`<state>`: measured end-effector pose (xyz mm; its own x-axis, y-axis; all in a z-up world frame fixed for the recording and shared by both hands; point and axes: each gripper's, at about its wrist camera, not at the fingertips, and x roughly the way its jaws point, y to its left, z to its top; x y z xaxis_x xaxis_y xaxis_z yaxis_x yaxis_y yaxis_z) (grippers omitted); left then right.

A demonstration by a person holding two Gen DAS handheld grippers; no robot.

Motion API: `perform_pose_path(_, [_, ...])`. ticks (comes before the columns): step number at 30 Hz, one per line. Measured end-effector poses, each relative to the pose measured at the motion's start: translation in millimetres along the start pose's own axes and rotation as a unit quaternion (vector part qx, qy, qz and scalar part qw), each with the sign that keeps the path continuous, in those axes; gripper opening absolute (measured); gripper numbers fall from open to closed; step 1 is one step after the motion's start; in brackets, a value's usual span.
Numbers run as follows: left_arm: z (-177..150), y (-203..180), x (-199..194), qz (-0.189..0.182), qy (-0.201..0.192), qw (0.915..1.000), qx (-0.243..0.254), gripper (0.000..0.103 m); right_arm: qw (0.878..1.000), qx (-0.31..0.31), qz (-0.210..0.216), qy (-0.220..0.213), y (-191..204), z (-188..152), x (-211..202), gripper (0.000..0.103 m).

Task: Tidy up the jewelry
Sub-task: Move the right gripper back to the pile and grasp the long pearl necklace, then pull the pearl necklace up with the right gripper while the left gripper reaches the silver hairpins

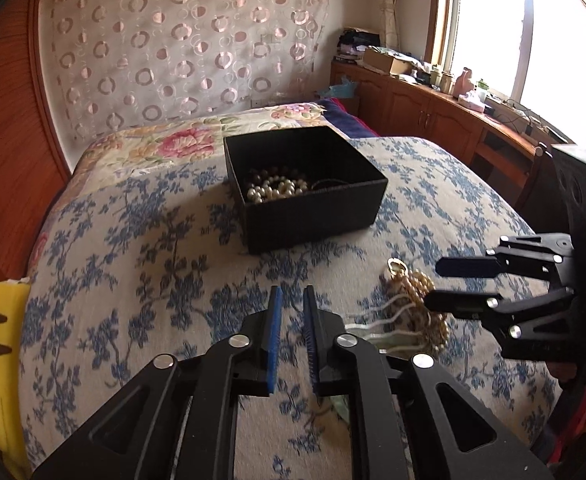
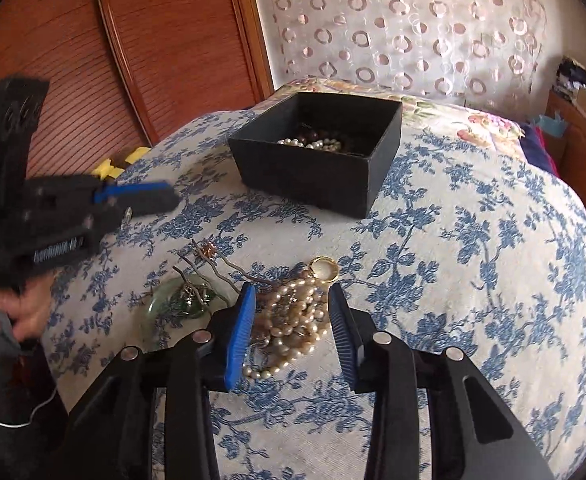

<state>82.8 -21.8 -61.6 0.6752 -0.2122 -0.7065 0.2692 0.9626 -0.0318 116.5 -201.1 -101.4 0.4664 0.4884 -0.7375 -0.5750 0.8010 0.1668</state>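
The right tool [image 2: 289, 296] is hanging spread around the pearls [image 2: 293, 320], piled mid-bed before the box [image 2: 317, 184]. They're looking light, limp, slippery; pinching the bunched middle seems safest. The left tool [image 1: 291, 294] is sitting nearly closed, empty.

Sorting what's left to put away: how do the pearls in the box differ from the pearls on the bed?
The boxed pearls lie inside the black box; the loose pearls lie heaped on the bedspread. Loose pearls look creamier and carry a gold ring; boxed pearls look whiter. Both are beaded strands.
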Motion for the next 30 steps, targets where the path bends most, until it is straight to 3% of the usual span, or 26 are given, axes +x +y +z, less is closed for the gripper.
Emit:
perform_pose_path(1, [-4.3,-1.6,-1.4,0.001,-0.001,1.0000,0.002,0.018,1.000,0.001,0.001,0.000,0.7,0.1,0.4,0.040])
perform_pose_path(12, [-22.5,-2.8,-0.5,-0.008,0.010,0.9999,-0.012,0.019,1.000,0.003,-0.012,0.025,5.1,-1.2,18.3,0.040])
perform_pose_path(15, [-23.5,-3.7,1.5,-0.009,0.013,0.9998,-0.012,0.019,1.000,0.000,-0.013,0.024,4.7,-0.2,18.0,0.025])
perform_pose_path(21, [-23.9,-7.5,3.4,-0.013,0.015,0.9998,-0.009,0.019,1.000,0.006,-0.011,0.018,-2.5,0.3,13.2,0.019])
perform_pose_path(24, [-25.3,-10.4,5.2,-0.014,0.018,0.9997,-0.005,0.020,1.000,0.007,-0.009,0.013,-5.2,0.7,9.4,0.006])
perform_pose_path(30, [-27.1,-14.3,6.6,-0.017,0.020,0.9996,-0.001,0.020,1.000,0.005,-0.015,0.005,-8.8,2.0,3.9,0.006])
